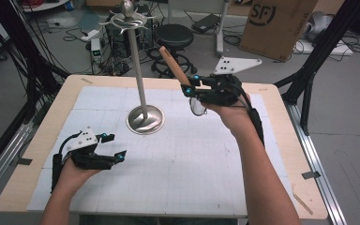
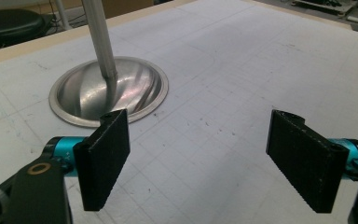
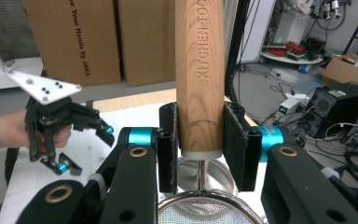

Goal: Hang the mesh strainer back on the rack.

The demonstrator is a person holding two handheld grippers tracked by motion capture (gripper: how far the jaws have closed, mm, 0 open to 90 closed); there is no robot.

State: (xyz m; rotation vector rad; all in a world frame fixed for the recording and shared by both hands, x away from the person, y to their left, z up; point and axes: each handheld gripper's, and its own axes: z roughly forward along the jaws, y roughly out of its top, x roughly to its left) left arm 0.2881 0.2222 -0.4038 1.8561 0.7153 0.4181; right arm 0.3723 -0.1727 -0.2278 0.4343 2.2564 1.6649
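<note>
A: Wooden handle first. Why is the strainer [image 1: 191,89] carried that way, in the upper middle of the high view?

B: My guess is that it is meant for the hook stand [image 1: 140,79], which has arms at its top. The right gripper [image 1: 191,87] is clamped on the handle just above the metal ferrule, so the handle's free end points up and away towards the stand's top while the mesh bowl hangs below the jaws. In the right gripper view the 2 black pads [image 3: 168,144] press flat on either side of the wood, with the mesh rim at the bottom edge.

A: And the arm's pose?

B: The right forearm runs up from the lower right of the high view, hand raised clear of the surface [image 1: 178,154], wrist cocked so the gripper points left towards the pole.

A: What about the other one?

B: The left gripper [image 1: 115,146] sits low at the lower left, jaws wide apart with nothing between them. In its own view they frame bare surface, with the stand's round base at the upper left. It looks like it is simply waiting.
</note>
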